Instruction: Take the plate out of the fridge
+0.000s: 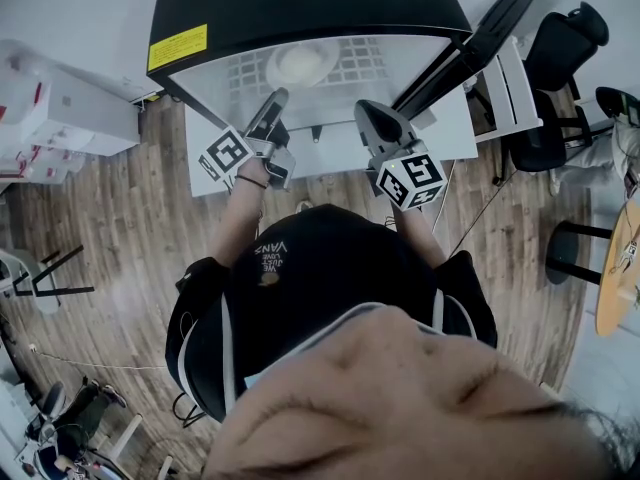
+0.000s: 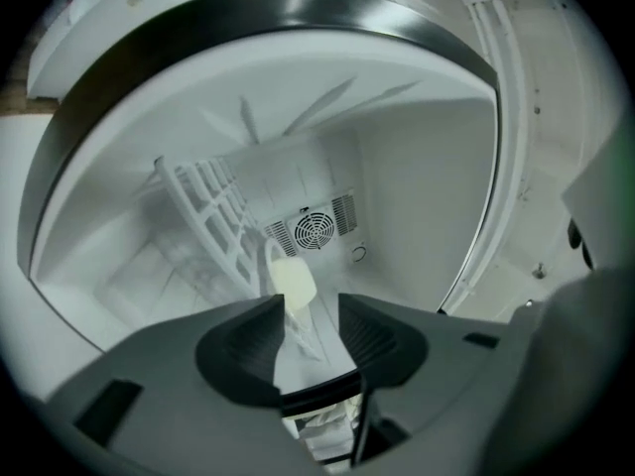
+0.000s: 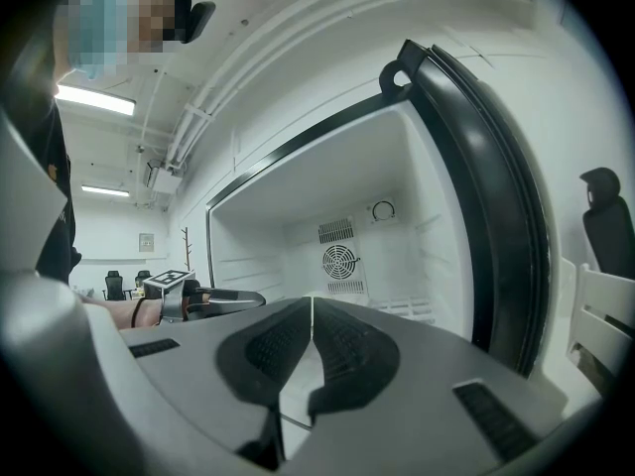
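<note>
The fridge [image 1: 200, 43] stands open, black outside and white inside. A pale round plate [image 1: 300, 65] lies on its wire shelf [image 1: 365, 63]. My left gripper [image 1: 275, 103] reaches into the opening just below the plate. In the left gripper view the jaws [image 2: 311, 310] stand open. The cream plate [image 2: 293, 284] shows just beyond the left fingertip, beside the white shelf [image 2: 213, 221], and no pad touches it. My right gripper [image 1: 370, 118] hovers at the fridge mouth, to the right of the left one. Its jaws [image 3: 312, 310] are shut with nothing between them.
The fridge door [image 1: 480, 38] hangs open at the right. Black office chairs [image 1: 560, 78] and a round wooden table [image 1: 620, 268] stand further right. White boxes [image 1: 60, 108] sit left of the fridge. A fan grille [image 3: 339, 262] is on the fridge's back wall.
</note>
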{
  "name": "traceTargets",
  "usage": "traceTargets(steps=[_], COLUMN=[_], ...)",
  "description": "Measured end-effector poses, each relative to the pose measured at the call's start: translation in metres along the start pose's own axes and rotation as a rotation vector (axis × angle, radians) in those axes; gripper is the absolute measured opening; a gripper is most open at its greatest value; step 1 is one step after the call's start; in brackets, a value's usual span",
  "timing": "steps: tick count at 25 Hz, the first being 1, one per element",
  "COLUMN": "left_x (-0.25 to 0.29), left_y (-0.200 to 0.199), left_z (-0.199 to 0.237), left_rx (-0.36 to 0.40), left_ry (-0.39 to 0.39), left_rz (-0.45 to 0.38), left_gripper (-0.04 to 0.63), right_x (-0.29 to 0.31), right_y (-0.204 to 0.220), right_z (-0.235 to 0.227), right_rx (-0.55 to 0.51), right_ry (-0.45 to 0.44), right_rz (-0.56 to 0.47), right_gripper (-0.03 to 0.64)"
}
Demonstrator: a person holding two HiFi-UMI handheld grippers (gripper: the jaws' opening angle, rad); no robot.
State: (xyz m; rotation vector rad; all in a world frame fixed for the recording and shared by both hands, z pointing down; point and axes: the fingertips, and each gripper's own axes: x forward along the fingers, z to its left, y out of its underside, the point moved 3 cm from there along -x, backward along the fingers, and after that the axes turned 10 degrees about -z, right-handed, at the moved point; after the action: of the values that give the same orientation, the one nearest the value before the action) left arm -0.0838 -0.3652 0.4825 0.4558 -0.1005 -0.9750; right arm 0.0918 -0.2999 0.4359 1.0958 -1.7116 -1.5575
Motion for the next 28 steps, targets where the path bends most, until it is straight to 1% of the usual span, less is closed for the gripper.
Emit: traceTargets(steps=[2,5,10,15,19,22,24,25,28], left_x=[0.001,0.004,0.008,0.011,0.012,0.012,0.012,0.011,0.011], left_y=[0.001,0.003,0.004,0.003,0.005,0.005,0.006,0.006,0.008], left_z=[0.006,0.011,0.012,0.012,0.016,0.018,0.021,0.022,0.026], left_rx=[-0.048,-0.114,-0.179,-0.219,-0.268,-0.290,-0.296,-0.295,-0.282], left_ry=[-0.018,-0.025,-0.034,-0.040,-0.073,-0.089,-0.113,-0.129,-0.158], left_rz=[-0.004,-0.012,-0.025,-0.037,-0.055,-0.061,-0.058,-0.055,-0.049], left_gripper=[0.147,0.147,0.147,0.147,0.146,0.143,0.120,0.097,0.065], right_x=[0.000,0.000,0.000,0.000,0.000,0.000,-0.001,-0.001,-0.002], right_y=[0.000,0.001,0.001,0.000,0.001,0.003,0.004,0.004,0.004], right_z=[-0.001,-0.003,-0.005,-0.007,-0.008,-0.008,-0.009,-0.009,-0.010], right_rx=[0.001,0.004,0.008,0.011,0.016,0.022,0.024,0.024,0.026], right_ry=[0.002,0.002,0.002,0.002,-0.003,-0.001,0.001,0.001,0.002], right_rz=[0.001,0.001,0.000,0.000,0.001,0.004,0.005,0.005,0.007], right_gripper=[0.012,0.012,0.012,0.012,0.012,0.012,0.012,0.012,0.012])
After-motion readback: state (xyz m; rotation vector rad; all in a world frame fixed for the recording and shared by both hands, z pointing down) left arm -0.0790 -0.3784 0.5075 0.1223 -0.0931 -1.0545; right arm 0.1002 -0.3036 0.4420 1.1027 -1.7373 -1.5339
